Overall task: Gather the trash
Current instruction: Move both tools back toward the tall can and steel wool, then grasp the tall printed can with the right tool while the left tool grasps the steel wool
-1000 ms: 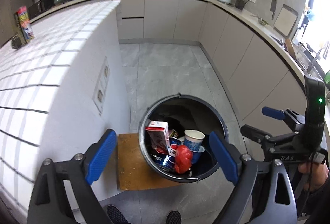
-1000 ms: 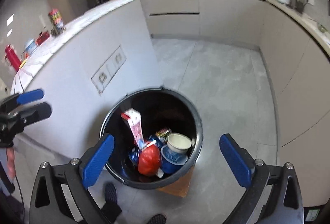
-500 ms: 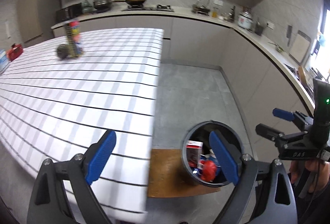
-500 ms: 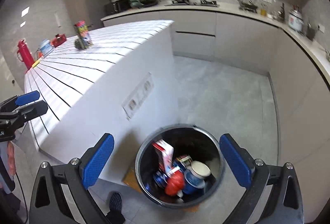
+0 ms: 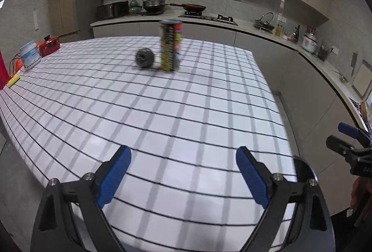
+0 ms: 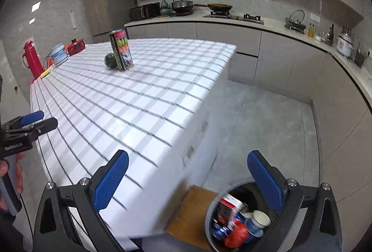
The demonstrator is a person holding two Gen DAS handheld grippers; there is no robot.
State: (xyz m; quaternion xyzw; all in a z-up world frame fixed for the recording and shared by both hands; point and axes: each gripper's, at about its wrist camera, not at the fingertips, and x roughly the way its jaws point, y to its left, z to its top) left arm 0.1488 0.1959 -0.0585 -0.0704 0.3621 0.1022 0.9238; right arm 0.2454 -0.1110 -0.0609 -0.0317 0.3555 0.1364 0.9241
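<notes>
Up above the gridded white tabletop (image 5: 176,112), the left gripper (image 5: 183,173) hangs with its blue pads spread wide and nothing between them. Toward the far side of the tabletop a tall printed can (image 5: 171,45) stands upright, and a dark crumpled ball (image 5: 144,58) lies just beside it on its left; whether the two touch cannot be told, since both are blurred. At the far left edge sit a white tub with a blue label (image 5: 29,55), a red box (image 5: 48,47) and a small yellow block (image 5: 13,80).

Off to the right, the right gripper (image 6: 188,180) is held beyond the tabletop's near corner, its jaws likewise wide and empty. Below it, on the grey floor (image 6: 267,117), a round black trash bin (image 6: 210,221) stands partly on a brown mat (image 6: 190,212). Inside the bin lie a red and white carton (image 6: 229,205), a red crumpled piece (image 6: 236,234), a white-rimmed blue cup (image 6: 260,219) and other blue items too small to name. From this view the can and ball are well apart from the bin, and a red flask (image 6: 31,59) stands at the tabletop's far left end.
</notes>
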